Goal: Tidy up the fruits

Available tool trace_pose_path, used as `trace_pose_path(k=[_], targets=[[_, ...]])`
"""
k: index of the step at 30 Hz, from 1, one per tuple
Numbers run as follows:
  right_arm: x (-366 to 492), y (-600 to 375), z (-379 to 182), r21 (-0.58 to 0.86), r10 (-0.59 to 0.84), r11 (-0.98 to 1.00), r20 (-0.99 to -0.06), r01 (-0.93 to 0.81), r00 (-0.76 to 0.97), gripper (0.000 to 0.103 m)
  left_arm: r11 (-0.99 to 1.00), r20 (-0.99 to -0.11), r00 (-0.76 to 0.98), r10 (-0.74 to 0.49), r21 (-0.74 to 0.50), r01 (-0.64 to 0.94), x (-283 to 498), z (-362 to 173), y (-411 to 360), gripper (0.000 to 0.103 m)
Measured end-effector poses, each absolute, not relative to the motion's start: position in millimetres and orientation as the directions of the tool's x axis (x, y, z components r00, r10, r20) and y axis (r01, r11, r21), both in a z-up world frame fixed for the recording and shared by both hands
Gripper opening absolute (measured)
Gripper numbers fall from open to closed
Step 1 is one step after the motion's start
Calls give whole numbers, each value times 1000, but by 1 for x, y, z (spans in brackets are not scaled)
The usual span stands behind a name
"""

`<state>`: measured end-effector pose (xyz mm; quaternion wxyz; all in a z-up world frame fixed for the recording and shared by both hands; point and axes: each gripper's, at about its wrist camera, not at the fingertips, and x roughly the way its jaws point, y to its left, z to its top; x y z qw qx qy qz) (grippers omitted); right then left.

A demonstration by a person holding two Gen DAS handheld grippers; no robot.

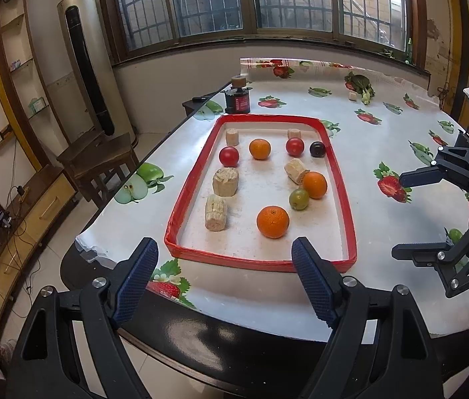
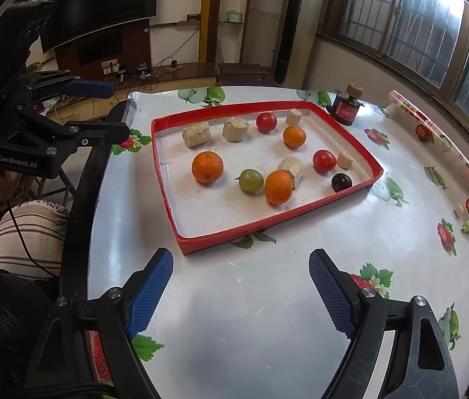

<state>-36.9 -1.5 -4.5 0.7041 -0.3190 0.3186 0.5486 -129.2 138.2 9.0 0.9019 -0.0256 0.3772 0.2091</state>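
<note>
I saw the fruit scattered among cork-like blocks (image 1: 225, 182) in the red tray (image 1: 190, 179), ahead of both pairs of fingers. I judged sorting would go best by taking the near orange (image 1: 272, 221) squarely across its middle, clear of the grape (image 1: 298, 198). My left gripper (image 1: 224, 279) gaped wide, holding nothing, short of the tray. My right gripper (image 2: 241, 294) was likewise spread and empty above the worktop (image 2: 267, 299).

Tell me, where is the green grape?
The green grape lies inside the red tray, toward its right side in the left wrist view, touching an orange and just behind the nearest orange.
</note>
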Motion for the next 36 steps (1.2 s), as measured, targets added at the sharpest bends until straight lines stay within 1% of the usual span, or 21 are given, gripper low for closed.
trace_pose_path(k=[36], targets=[[-33,5,2,-82,601,200,-777,-976,188,86,904,-644,655,395,148,-400,-125,23,137,83]])
